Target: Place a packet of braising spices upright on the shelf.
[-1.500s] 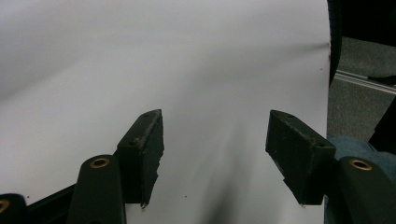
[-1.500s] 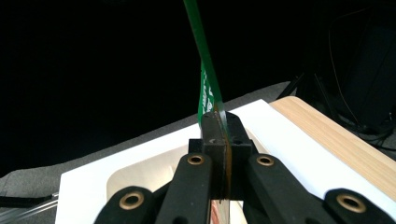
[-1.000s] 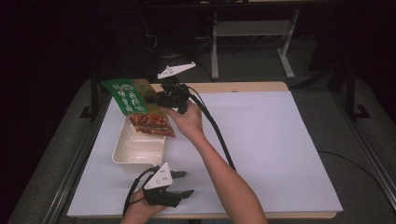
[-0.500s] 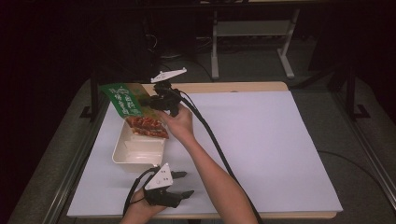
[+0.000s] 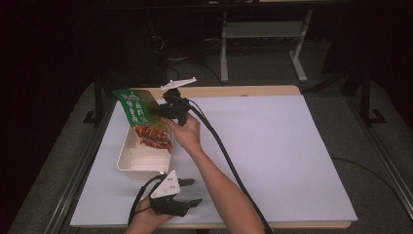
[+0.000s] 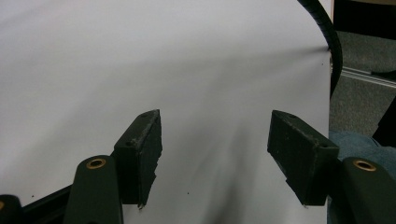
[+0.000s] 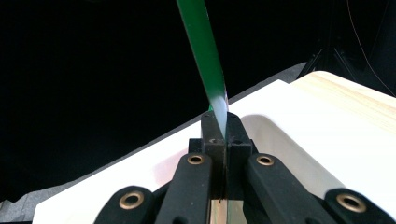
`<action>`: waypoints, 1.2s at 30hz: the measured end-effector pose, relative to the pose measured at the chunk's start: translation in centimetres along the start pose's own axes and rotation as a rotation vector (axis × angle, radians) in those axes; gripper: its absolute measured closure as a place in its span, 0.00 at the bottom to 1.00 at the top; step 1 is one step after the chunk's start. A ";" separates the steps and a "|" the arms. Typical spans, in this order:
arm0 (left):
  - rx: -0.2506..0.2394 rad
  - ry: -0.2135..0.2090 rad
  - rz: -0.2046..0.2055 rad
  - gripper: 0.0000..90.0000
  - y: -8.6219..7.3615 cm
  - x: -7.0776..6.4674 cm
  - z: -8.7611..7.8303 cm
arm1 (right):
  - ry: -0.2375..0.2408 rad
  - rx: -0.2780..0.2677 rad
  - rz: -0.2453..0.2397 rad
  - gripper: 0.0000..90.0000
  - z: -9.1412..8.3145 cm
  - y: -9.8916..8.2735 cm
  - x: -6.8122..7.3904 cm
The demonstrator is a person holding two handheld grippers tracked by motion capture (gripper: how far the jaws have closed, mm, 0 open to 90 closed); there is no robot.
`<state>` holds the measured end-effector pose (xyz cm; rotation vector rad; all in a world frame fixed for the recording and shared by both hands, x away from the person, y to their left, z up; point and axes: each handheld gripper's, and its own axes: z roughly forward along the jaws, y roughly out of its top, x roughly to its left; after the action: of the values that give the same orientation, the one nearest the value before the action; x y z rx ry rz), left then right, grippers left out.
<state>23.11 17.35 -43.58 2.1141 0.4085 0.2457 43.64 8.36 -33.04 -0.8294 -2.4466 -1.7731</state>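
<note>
A green snack packet with a clear window of reddish food hangs over the cream rectangular tray at the left of the white table sheet. My right gripper is shut on the packet's edge; in the right gripper view the thin green packet rises edge-on from between the closed jaws of this gripper. The packet's lower end reaches into the tray. My left gripper rests near the table's front edge below the tray. In the left gripper view this gripper stands open over bare white sheet.
The white sheet covers the wooden table, with wide free room to the right of my arms. A black cable trails from the right gripper across the sheet. A metal frame stands on the floor beyond the table.
My right gripper has carried the packet down and a little to the left, bringing its lower end into the tray. The left gripper has kept still.
</note>
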 end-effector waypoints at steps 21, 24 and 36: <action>-0.002 0.002 0.000 0.37 0.1 0.0 0.2 | 0.012 0.009 -0.001 1.00 -0.8 -2.0 -1.4; -0.001 0.002 0.001 0.37 0.1 0.0 0.2 | 0.010 0.009 -0.008 0.99 -0.9 -2.0 -1.4; 0.004 0.005 0.003 0.36 0.2 -0.1 0.3 | -0.034 0.045 -0.020 0.79 -1.9 -1.5 -1.4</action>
<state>23.18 17.04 -43.58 2.1184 0.4094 0.2517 43.68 5.78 -34.17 -0.8412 -2.5144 -1.7175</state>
